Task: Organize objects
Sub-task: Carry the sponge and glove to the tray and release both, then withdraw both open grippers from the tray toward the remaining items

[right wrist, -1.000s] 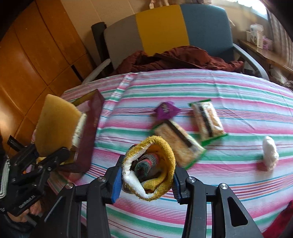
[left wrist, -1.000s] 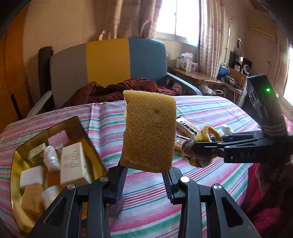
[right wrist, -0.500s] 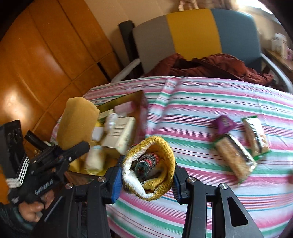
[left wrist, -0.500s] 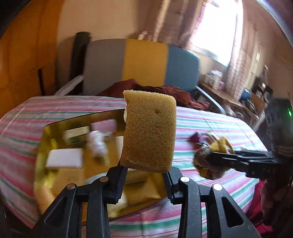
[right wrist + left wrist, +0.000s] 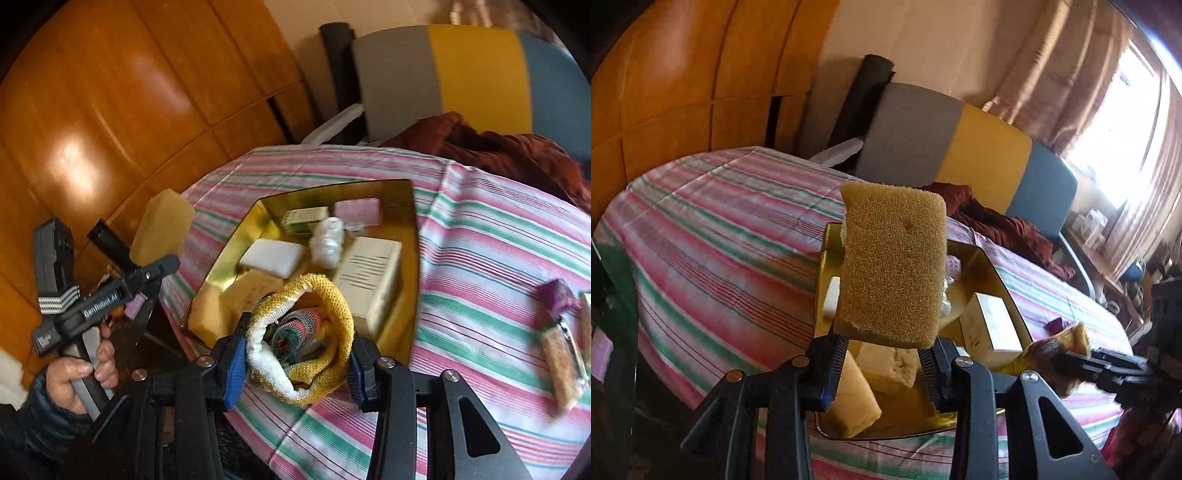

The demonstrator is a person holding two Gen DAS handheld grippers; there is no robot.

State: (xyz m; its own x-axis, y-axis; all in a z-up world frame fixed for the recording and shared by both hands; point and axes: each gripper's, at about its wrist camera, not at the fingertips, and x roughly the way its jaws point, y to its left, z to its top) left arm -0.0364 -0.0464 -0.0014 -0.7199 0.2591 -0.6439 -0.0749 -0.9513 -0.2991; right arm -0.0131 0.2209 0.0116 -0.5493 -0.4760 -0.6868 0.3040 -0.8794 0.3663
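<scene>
My left gripper (image 5: 882, 350) is shut on a yellow-brown sponge (image 5: 892, 264), held upright over the near end of a gold tray (image 5: 990, 264). The right wrist view shows that sponge (image 5: 162, 227) and left gripper (image 5: 147, 271) left of the tray (image 5: 236, 236), a hand gripping the handle. My right gripper (image 5: 297, 356) is shut on a yellow knitted bundle (image 5: 303, 332) with striped cloth inside, just in front of the tray's near edge. The tray holds sponges (image 5: 886, 365), a cream box (image 5: 369, 280), a white bar (image 5: 271, 258) and small packets.
The round table wears a pink, green and white striped cloth (image 5: 480, 258). Snack bars (image 5: 561, 350) and a purple wrapper (image 5: 557, 299) lie at its right. A grey, yellow and blue chair (image 5: 960, 147) with maroon cloth (image 5: 1004, 229) stands behind. Orange wood panelling (image 5: 110, 110) fills the left.
Both grippers have swung left across the table with their loads. The gold tray now lies right under and ahead of them, and the snack bars have slid to the right edge.
</scene>
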